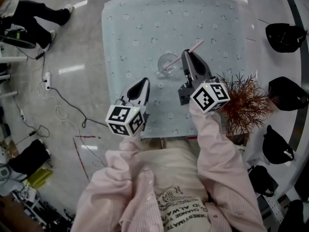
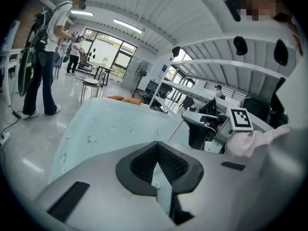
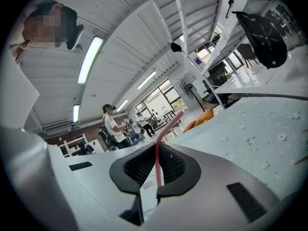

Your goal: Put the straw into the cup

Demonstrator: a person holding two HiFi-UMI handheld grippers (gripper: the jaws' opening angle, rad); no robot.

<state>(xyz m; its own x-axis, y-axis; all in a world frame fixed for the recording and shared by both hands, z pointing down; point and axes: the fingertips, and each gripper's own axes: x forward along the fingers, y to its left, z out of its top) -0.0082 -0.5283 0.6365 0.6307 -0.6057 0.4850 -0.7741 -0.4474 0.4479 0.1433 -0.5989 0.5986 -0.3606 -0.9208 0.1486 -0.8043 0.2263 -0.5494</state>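
A clear cup (image 1: 168, 62) stands near the middle of the pale blue flowered tablecloth (image 1: 145, 23). A pink straw (image 1: 195, 46) slants down to the left, and its lower end lies inside the cup's outline. My right gripper (image 1: 186, 53) is shut on the straw just right of the cup. In the right gripper view the straw (image 3: 157, 160) runs up between the black pads. My left gripper (image 1: 146, 81) hovers nearer me, left of the cup, with its jaws together and nothing between them. The left gripper view shows the straw (image 2: 175, 130) and the right gripper (image 2: 198, 125) ahead to the right.
A dried reddish-brown plant (image 1: 247, 100) sits close to the right of my right hand. Black rounded seats (image 1: 286, 36) line a curved white counter at the far right. Cables (image 1: 63, 103) trail on the floor to the left. People (image 2: 45, 57) stand in the background.
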